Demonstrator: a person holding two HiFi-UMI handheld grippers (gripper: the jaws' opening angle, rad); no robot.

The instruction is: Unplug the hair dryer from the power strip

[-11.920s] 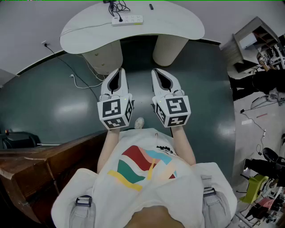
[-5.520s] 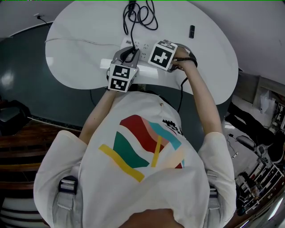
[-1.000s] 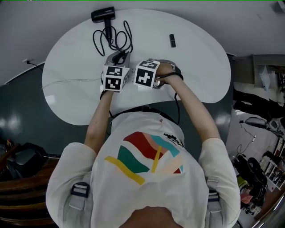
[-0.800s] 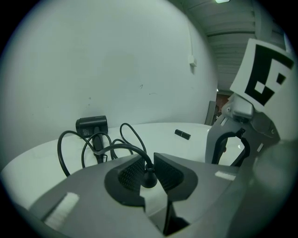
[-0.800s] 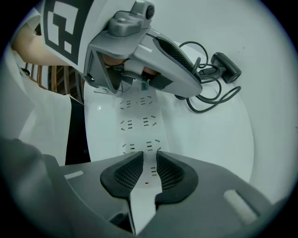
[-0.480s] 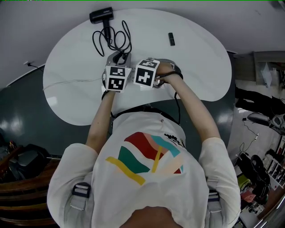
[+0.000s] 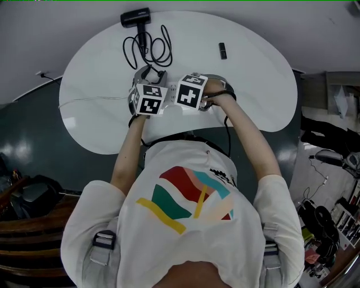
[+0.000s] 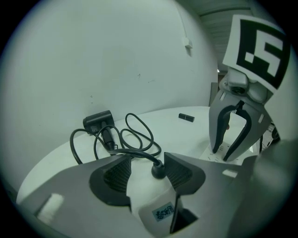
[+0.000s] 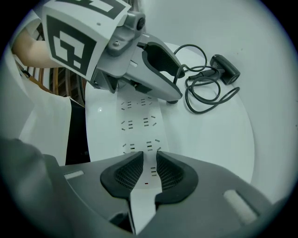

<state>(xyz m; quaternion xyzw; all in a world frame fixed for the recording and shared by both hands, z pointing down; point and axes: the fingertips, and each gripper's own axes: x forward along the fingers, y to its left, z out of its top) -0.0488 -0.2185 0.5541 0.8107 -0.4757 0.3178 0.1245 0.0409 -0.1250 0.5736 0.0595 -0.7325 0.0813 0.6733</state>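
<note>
The black hair dryer (image 7: 135,17) lies at the far edge of the white table (image 7: 253,79), its cord (image 7: 149,50) looped in front of it. The cord ends in a black plug (image 8: 158,169) at the far end of the white power strip (image 9: 139,123). My left gripper (image 8: 145,172) is open; its jaws have just been opening and the plug stands between them, untouched by the pads. I cannot tell whether the plug's prongs sit in a socket. My right gripper (image 9: 150,172) points straight down, shut on the strip's near end.
A small black stick-shaped object (image 7: 223,50) lies on the table to the right of the cord. A thin white cable (image 7: 90,100) runs off the table's left side. The two grippers stand close together over the strip.
The left gripper's jaws have spread apart around the plug. The right gripper has stayed where it was on the strip.
</note>
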